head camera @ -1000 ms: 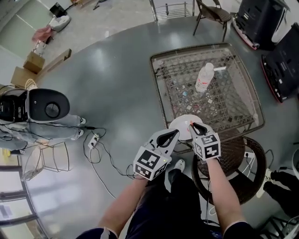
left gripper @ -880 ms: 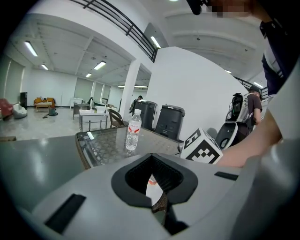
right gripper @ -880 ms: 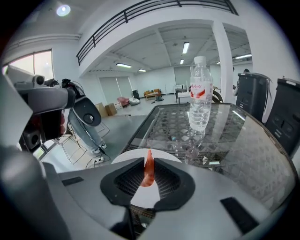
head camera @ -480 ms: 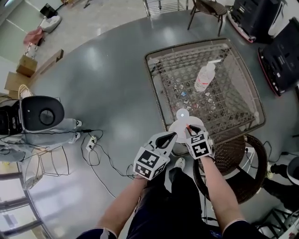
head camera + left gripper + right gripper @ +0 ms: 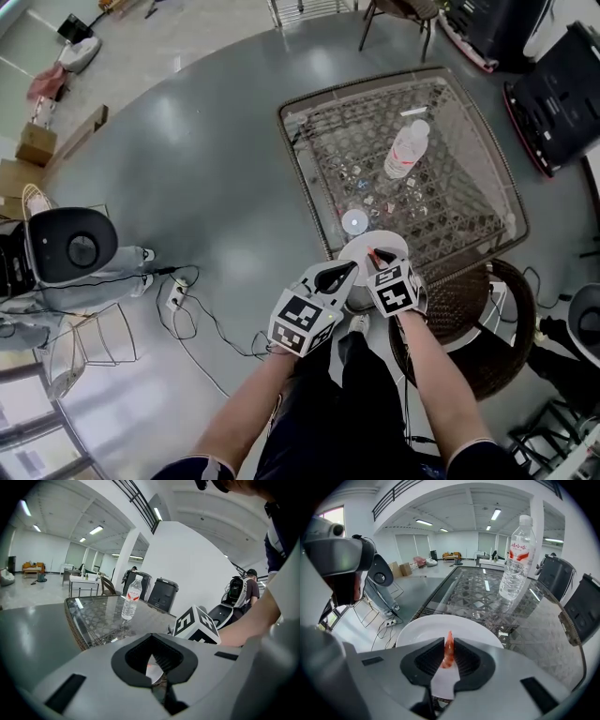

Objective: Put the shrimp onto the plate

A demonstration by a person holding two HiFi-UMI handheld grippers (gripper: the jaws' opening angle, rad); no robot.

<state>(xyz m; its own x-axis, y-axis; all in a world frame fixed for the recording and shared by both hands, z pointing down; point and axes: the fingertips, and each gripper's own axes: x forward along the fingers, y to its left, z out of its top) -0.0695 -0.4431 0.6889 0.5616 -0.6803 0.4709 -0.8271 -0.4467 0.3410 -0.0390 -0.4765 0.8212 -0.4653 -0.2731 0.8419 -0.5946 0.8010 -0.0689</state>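
Plate [image 5: 358,247]: near edge of my counter [image 5: 450,202], under my right tongs [image 5: 376,254].
Shrimp [image 5: 448,650]: between right tongs, above plate.
Bottle [image 5: 405,152]: behind plate, far side.
Left tongs [image 5: 349,270]: just left of plate.

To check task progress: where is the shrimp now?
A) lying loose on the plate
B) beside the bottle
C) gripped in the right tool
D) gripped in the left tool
C: the shrimp stands pinched in the right tool, over the white plate.
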